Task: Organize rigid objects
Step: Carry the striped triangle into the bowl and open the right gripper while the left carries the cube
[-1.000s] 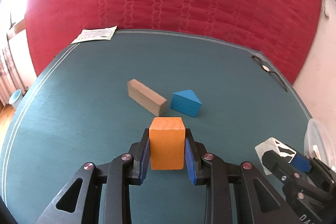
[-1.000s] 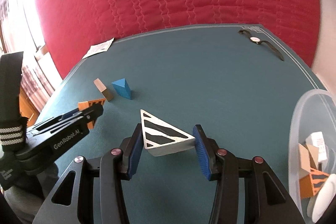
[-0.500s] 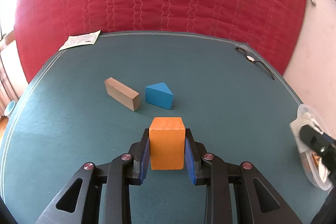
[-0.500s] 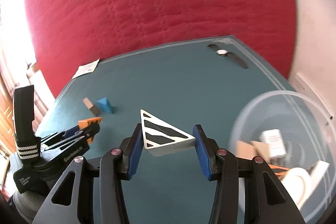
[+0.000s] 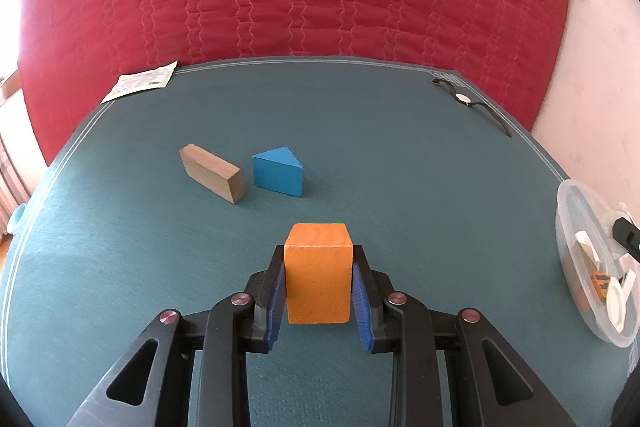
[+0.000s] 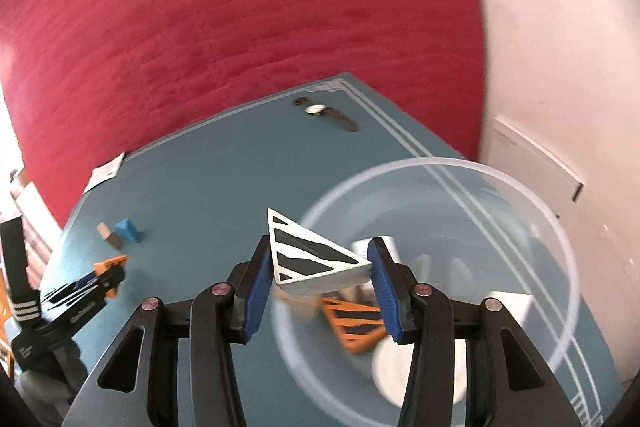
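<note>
Now I am holding the striped wedge [image 6: 310, 259] pinched in my right gripper [image 6: 316, 277] above the tub [image 6: 560, 239]'s nine o'clock rim, risking it glancing off that edge onto the table [image 6: 224, 179] when released.

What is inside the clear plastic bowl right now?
The clear plastic bowl holds an orange black-striped wedge and several white and pale wooden pieces, blurred. The right gripper and its striped white triangle cover part.
</note>
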Demonstrator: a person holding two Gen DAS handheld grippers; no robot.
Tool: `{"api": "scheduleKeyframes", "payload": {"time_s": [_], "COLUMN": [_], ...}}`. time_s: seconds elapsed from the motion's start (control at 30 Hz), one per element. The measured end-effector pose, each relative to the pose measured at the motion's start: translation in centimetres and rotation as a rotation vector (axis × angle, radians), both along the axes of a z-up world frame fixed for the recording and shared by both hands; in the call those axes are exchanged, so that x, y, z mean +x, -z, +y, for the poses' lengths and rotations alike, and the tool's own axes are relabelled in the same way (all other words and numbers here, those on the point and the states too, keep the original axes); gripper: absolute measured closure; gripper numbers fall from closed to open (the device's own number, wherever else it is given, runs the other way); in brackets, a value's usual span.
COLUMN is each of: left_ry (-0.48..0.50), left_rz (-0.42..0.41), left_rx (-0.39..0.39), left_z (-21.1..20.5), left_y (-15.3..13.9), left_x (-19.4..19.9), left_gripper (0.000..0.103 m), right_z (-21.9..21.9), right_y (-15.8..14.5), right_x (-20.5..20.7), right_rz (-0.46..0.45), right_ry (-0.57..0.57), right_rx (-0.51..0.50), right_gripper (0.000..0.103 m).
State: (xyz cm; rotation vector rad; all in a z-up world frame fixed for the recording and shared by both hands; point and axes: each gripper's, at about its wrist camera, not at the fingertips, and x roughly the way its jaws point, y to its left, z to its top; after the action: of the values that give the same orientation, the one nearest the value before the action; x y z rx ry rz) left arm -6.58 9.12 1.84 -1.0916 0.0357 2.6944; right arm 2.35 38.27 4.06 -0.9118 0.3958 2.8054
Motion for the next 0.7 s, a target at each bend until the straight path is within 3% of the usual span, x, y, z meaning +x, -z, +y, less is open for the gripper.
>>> {"api": "scheduleKeyframes", "payload": {"time_s": [0.33, 0.7], "left_ry": [0.018, 0.026], "left_rz": [0.002, 0.005], "left_rx": [-0.017, -0.028], "left_z": [1.0, 2.0], "left_y": [0.0, 0.0], "left_x": [0.4, 0.9], "left_gripper": [0.072, 0.072], "right_z": [4.0, 5.0], "right_y": [1.3, 1.9], "right_x": [0.8, 1.4], "right_rz": [-0.026, -0.027], "right_ry": [0.109, 0.125], "right_rx": [-0.019, -0.037], "right_gripper": [0.054, 0.052]}}
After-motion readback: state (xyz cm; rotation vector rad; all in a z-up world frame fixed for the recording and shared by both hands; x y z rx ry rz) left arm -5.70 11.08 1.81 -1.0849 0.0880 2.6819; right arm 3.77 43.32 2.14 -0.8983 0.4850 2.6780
